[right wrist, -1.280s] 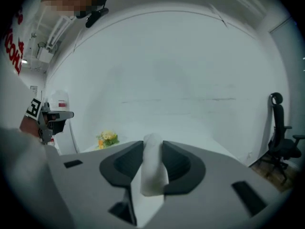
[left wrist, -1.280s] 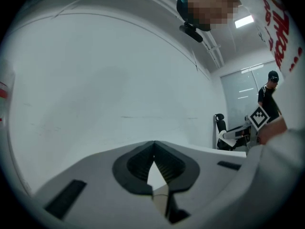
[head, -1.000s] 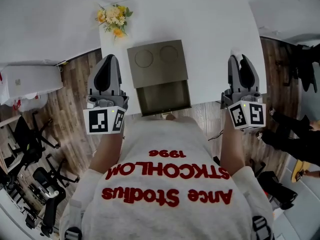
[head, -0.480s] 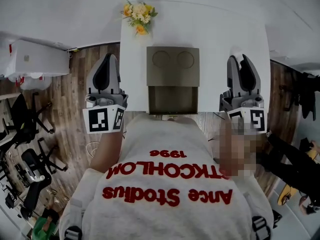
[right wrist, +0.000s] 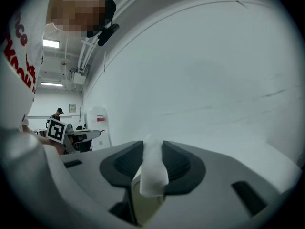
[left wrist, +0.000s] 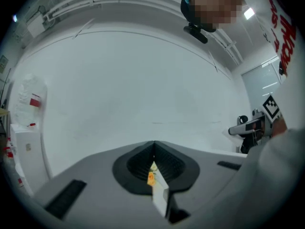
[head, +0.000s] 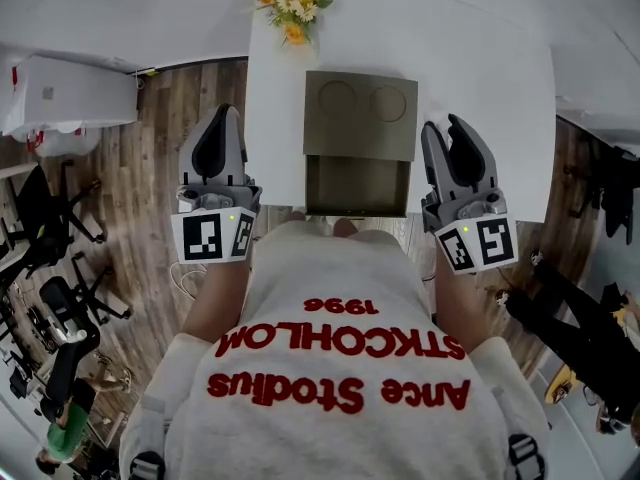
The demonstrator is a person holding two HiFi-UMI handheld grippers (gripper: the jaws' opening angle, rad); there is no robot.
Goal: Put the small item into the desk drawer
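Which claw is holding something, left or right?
The right claw: a small white item sits pinched between its jaws. The left claw is shut with nothing in it.

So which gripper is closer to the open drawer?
Right. The right gripper hangs just beside the open drawer, on its right; the left gripper is farther off, past the table's left edge.

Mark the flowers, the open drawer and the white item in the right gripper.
flowers (head: pixel 291 0), head view, on the blooms.
drawer (head: pixel 358 185), head view, on its bare inside.
white item (right wrist: pixel 151 168), right gripper view, on its middle, between the jaws.
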